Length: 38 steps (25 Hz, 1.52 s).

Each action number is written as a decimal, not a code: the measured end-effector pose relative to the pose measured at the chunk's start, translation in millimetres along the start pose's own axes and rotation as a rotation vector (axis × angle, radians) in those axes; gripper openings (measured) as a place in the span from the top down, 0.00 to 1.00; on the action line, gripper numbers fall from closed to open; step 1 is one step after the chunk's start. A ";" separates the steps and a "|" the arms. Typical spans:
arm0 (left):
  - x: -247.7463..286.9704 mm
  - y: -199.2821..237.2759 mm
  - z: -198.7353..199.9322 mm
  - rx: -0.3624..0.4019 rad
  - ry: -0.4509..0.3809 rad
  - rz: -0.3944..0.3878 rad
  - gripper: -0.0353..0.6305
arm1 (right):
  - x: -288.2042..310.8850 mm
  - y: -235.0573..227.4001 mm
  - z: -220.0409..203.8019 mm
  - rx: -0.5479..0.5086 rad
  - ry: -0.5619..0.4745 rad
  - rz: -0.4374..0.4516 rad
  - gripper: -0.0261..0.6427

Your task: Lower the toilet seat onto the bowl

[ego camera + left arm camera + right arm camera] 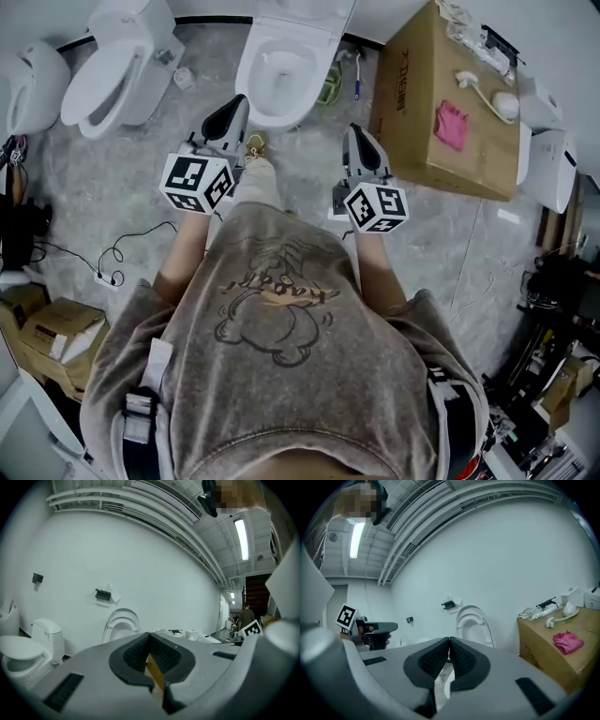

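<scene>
View from above and from both grippers at a row of toilets. The white ceramic toilet bowl (281,80) stands open directly ahead of the person, who wears a grey printed T-shirt (281,356). Its white oval toilet seat (123,620) is raised, leaning upright with the lid behind it against the white wall; the right gripper view shows the same seat (470,617) standing above the bowl, not lowered. The left gripper (234,105), grey with black ribbed pads and a marker cube, is held over the mottled grey floor (141,197), its tips near the front left of the bowl rim. In its own view the left gripper (149,634) has its two pads pressed together with nothing between them, and the seat lies well beyond the tips, untouched. The right gripper (359,133) is held to the right of the bowl's front, between the bowl and a brown cardboard box (422,112). Its own view shows the right gripper (449,640) likewise with pads meeting and nothing held. On the box top lie a crumpled pink cloth (451,125) and a white long-handled brush (489,96); both show again at the right of the right gripper view, on the box (543,663). A second white toilet (117,66) stands to the left of the first, with a small black wall bracket (103,594) mounted on the wall between them.
</scene>
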<state>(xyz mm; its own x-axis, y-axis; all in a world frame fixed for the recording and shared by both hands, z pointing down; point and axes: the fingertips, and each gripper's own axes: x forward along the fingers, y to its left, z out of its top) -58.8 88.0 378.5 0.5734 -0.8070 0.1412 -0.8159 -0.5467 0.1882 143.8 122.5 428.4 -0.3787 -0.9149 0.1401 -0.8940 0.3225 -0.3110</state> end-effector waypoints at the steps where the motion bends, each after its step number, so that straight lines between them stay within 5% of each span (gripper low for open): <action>1: 12.6 8.7 2.4 -0.001 0.004 -0.004 0.93 | 14.3 -4.4 4.8 -0.003 0.000 -0.005 0.92; 15: 192.6 141.6 79.6 0.067 0.044 -0.144 0.93 | 220.9 -29.6 91.1 -0.015 -0.047 -0.059 0.92; 26: 265.9 168.2 103.3 0.060 0.053 -0.220 0.93 | 285.6 -56.3 117.7 -0.015 -0.058 -0.056 0.90; 32: 296.2 176.9 105.6 0.077 0.041 -0.227 0.71 | 321.6 -59.9 118.1 -0.012 -0.014 0.051 0.59; 34: 311.6 178.0 105.0 0.109 0.039 -0.234 0.56 | 334.3 -63.4 116.8 -0.032 0.007 0.086 0.56; 38: 352.2 183.8 103.4 0.163 0.057 -0.262 0.53 | 368.1 -83.3 118.4 -0.088 0.047 0.118 0.56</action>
<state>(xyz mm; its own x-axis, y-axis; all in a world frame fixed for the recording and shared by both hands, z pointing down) -14.4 -319.8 362.4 0.7650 -0.6229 0.1639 -0.6386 -0.7665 0.0675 107.2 -269.9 394.5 -0.4911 -0.8577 0.1520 -0.8596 0.4489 -0.2442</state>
